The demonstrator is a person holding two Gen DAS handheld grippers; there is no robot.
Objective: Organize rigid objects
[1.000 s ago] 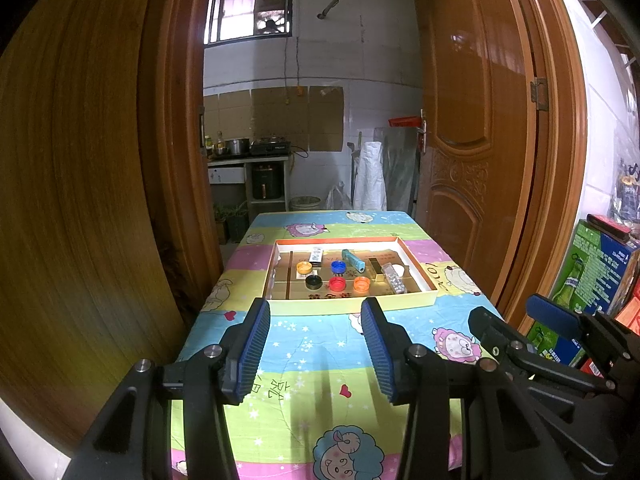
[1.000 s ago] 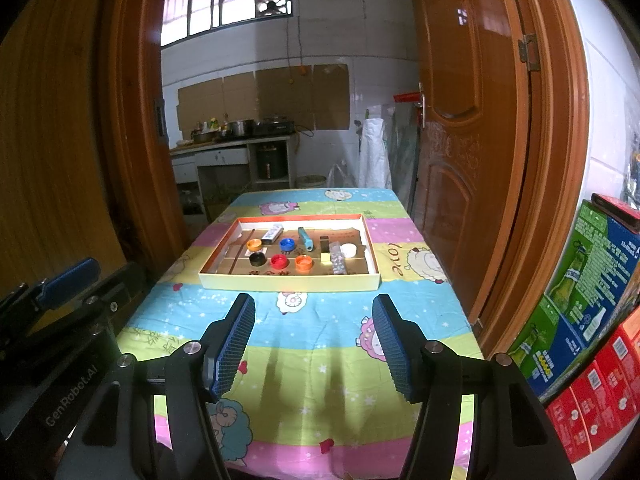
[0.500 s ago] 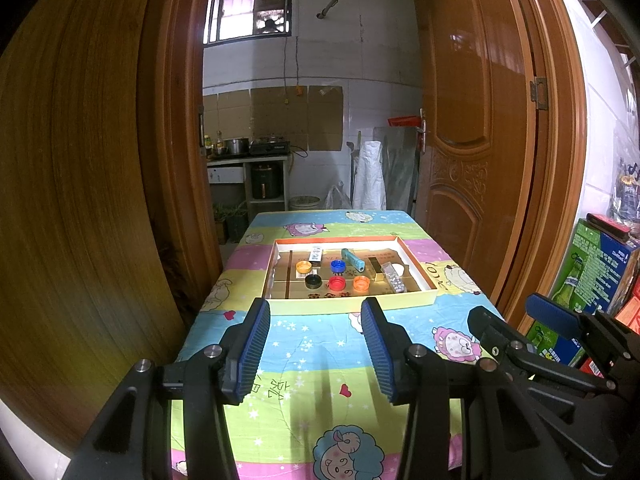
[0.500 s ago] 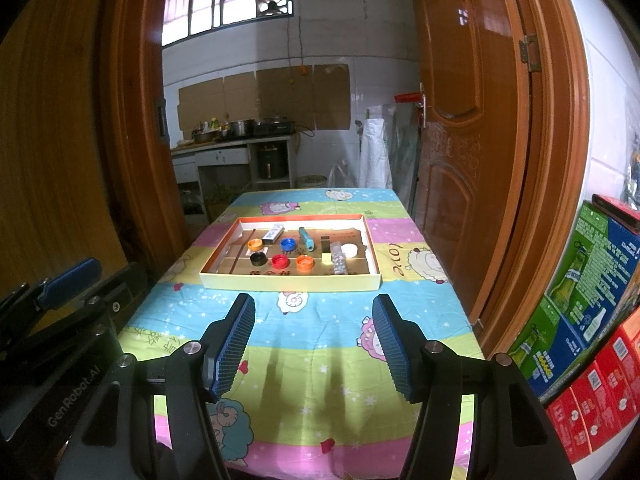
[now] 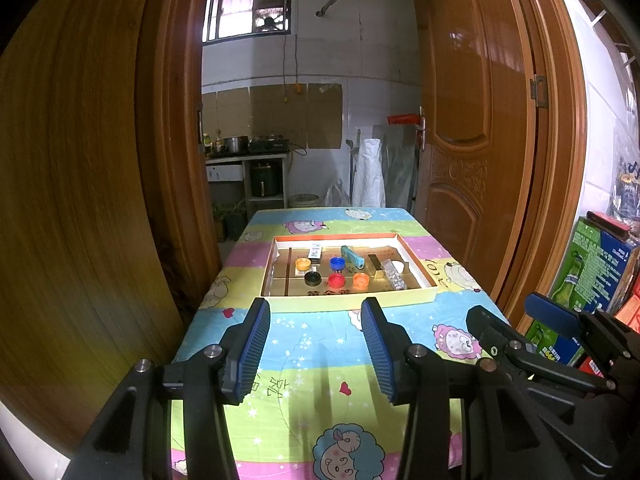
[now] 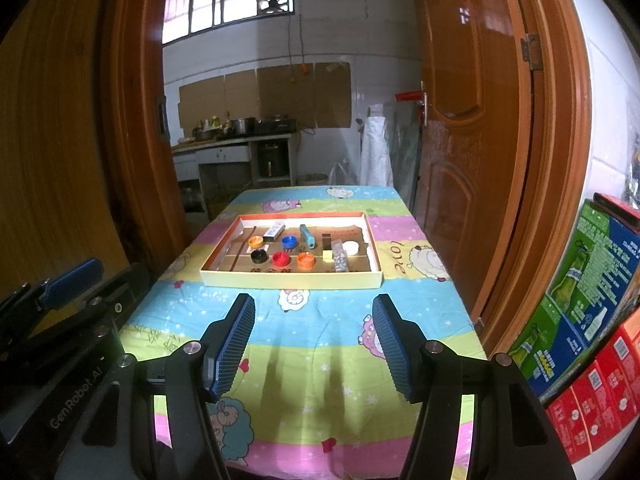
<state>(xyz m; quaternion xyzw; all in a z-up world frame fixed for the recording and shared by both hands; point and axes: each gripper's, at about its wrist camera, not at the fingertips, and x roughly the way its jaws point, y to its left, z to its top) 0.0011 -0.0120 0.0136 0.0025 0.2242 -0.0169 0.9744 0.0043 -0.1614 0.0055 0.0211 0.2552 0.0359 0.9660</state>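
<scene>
Left wrist view: my left gripper [image 5: 316, 344] hangs above the near end of the table, its two blue ribbed pads standing apart with nothing between them. Right wrist view: my right gripper [image 6: 314, 344] sits in the same posture, jaws apart and empty, beside the left one. Both point slightly downward along the table.

Beneath both lies the colourful cartoon-sheep tablecloth [image 6: 320, 360], striped in blue, green, yellow and pink.

Well beyond the fingertips, near the middle of the table, rests the shallow rectangular cardboard tray with cream walls and an orange rim [image 6: 292, 280]. Contents of the tray:
- yellow-orange bottle cap [image 6: 256, 242], rear left
- blue bottle cap [image 6: 289, 241], beside it
- black bottle cap [image 6: 258, 256], red bottle cap [image 6: 281, 258] and orange bottle cap [image 6: 305, 259], in a front row
- small white printed box [image 6: 274, 231], at the back
- teal oblong object [image 6: 307, 236], right of the blue cap
- dark upright block [image 6: 327, 240], clear packet of beads [image 6: 339, 258] and white round lid [image 6: 350, 247], at the right

Brown wooden doors [image 5: 476, 120] flank the table on both sides.
</scene>
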